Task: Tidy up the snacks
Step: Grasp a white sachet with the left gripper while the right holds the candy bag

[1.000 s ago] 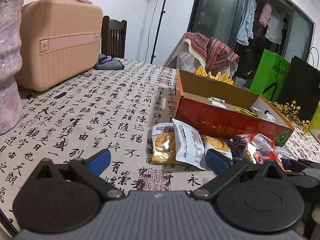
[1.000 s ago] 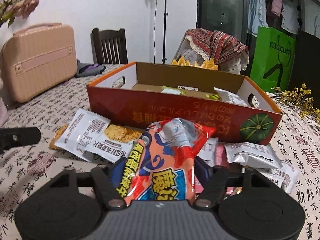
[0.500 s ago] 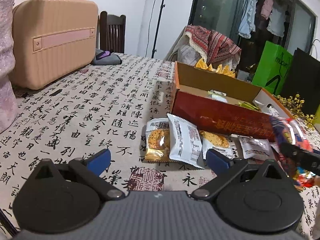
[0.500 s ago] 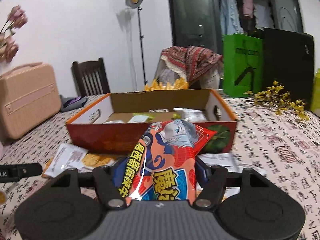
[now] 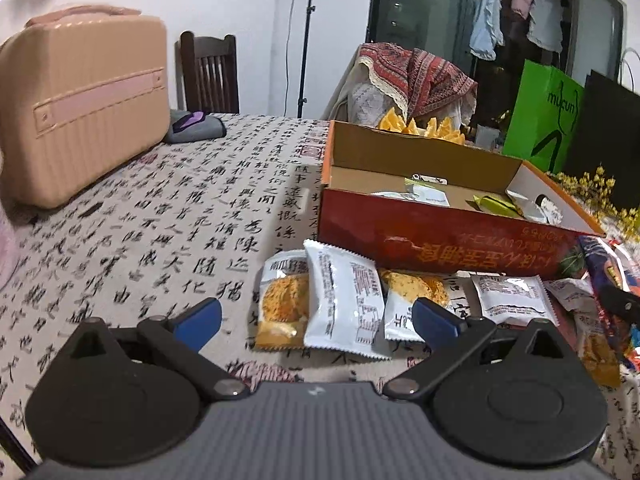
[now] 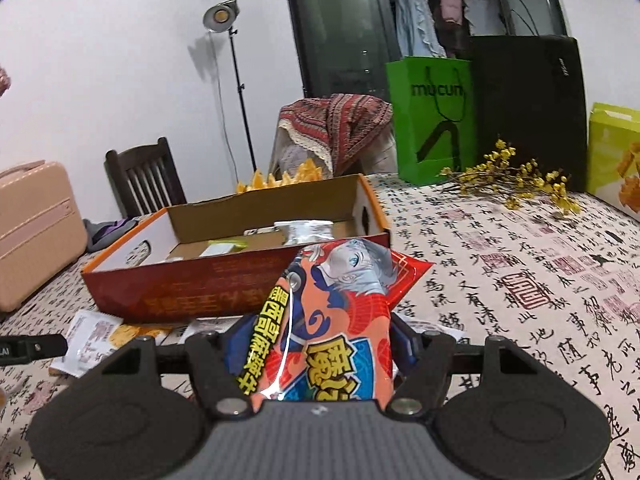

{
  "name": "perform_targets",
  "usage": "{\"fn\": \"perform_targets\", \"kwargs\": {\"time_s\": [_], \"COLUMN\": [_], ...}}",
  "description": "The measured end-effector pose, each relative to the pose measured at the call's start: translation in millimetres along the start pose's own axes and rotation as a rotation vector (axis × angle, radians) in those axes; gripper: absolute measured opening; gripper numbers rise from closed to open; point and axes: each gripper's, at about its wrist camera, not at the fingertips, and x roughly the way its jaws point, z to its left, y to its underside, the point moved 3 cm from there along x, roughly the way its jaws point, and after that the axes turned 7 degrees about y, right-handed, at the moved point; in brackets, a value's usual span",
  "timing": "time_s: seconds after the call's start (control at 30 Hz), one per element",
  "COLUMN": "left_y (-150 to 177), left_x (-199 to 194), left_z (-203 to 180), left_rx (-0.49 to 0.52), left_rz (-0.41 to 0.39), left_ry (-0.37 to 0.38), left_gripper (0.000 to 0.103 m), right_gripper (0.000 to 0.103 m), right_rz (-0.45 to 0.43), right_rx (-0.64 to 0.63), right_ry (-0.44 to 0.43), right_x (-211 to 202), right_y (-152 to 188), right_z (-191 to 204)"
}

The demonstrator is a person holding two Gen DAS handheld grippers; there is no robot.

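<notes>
Left gripper [image 5: 316,318] fingers wide apart — right gripper [image 6: 320,344] fingers clamped, both level.

Snack bag [image 6: 332,320] hides right fingers; vase cropped, blurred [image 5: 6,240].

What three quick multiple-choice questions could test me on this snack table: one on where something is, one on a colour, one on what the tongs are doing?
1. Where do the loose white snack packets lie?
A. inside the box
B. on the tablecloth in front of the box
C. on the chair

2. What colour is the mucun bag?
A. green
B. pink
C. blue

3. What are the right tongs doing?
A. open and empty
B. gripping the box rim
C. shut on the red snack bag

Answers: 1 B, they rest against the red box front wall; 2 A, bright green; 3 C, the bag is pinched between both fingers.
</notes>
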Motion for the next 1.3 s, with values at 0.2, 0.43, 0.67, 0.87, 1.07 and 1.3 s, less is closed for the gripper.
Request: {"fn": "perform_targets", "kwargs": {"time_s": [0.2,0.43,0.67,0.87,1.07,1.3], "left_y": [-8,-5,0,2,3,-4], "left_x": [24,47,55,49,29,4], "left_z": [-11,-16,-23,-24,-22,-15], "left_rx": [0.098,0.148,0.191,0.197,0.167,0.131], "left_rz": [-0.025,0.005,0.039,0.024,-0.014,-0.076], "left_ry": [-0.115,-0.132,-0.131,-0.119,-0.076,-0.048], "left_gripper": [0.103,0.101,0.087,0.046,0.032,0.028], "right_gripper": [0.068,0.068,0.068,0.068,0.068,0.068], "right_rz": [-0.008,-0.016,-0.009,-0.009,-0.026,-0.045], "right_rx": [0.024,0.023,0.033,0.044,0.039,0.018], "right_ry": [0.001,-0.004,-0.023,-0.032,-0.031,-0.034], "right_x": [5,7,10,11,8,0], "right_y": [2,6,6,6,7,9], "right_z": [-5,-4,-6,-8,-7,-3]}}
